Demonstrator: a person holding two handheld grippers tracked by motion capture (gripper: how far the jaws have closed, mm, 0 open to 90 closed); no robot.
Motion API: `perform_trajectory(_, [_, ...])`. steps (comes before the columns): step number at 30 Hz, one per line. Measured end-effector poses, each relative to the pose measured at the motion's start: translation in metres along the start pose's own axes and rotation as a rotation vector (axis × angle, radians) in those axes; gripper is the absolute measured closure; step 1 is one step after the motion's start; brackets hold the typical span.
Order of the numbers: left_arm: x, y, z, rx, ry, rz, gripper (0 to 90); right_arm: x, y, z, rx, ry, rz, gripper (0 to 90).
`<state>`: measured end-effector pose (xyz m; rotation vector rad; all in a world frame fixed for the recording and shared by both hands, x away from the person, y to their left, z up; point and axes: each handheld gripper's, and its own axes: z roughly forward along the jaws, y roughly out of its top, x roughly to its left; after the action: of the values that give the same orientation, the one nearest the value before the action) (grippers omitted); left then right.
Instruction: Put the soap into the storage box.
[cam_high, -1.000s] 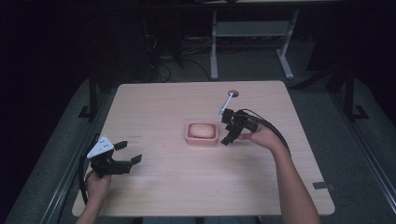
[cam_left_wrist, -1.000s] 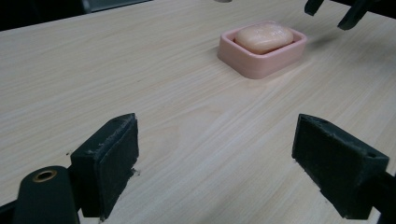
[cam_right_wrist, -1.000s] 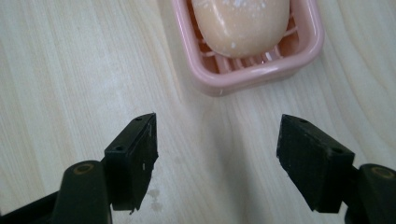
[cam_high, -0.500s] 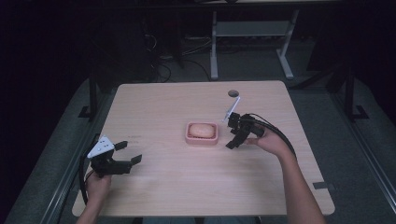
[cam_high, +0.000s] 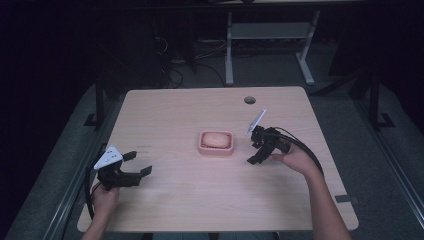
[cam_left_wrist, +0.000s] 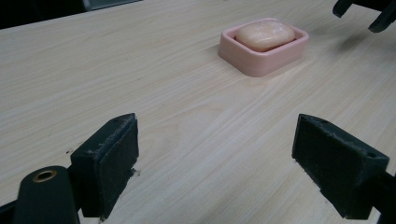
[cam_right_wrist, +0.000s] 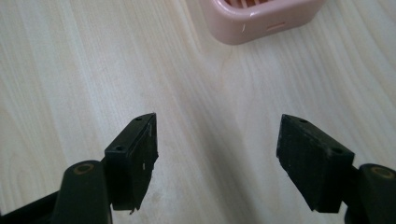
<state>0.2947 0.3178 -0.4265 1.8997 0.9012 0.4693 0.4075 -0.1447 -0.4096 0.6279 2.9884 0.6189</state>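
One wooden table (cam_high: 210, 200) is carrying everything, and the pink soap dish (cam_high: 216, 143) sitting near its middle is serving as the landmark. Inside the dish a pale bar of soap (cam_high: 216, 138) is lying flat, its long axis running side to side across the table as the high view shows it. A dark round hole (cam_high: 249, 100) is showing in the tabletop beyond the dish, toward the far edge.

Just to the right of the dish, the right tool (cam_high: 257, 151) is hovering with its jaws spread wide and gripping nothing; in the right gripper view those jaws are pointing at bare wood, with a corner of the dish (cam_right_wrist: 261, 18) lying ahead of them. Well to the left of the dish and nearer the person, the left tool (cam_high: 137, 163) is also standing open and empty, and its own view is looking across the wood toward the dish (cam_left_wrist: 264, 49) and soap (cam_left_wrist: 265, 35).

Judging from this layout, the right tool is much the nearer, so any reach for the soap probably falls to it.
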Motion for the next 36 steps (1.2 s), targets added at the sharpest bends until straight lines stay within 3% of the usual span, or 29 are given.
perform_trajectory(5, [0.0,0.0,0.0,0.005,0.0,0.003,14.3,0.002,-0.009,0.001,0.014,0.002,0.02,28.3])
perform_trajectory(36, [-0.001,-0.001,0.002,0.011,-0.002,0.012,14.3,0.02,-0.062,-0.003,-0.053,-0.027,0.074,28.9])
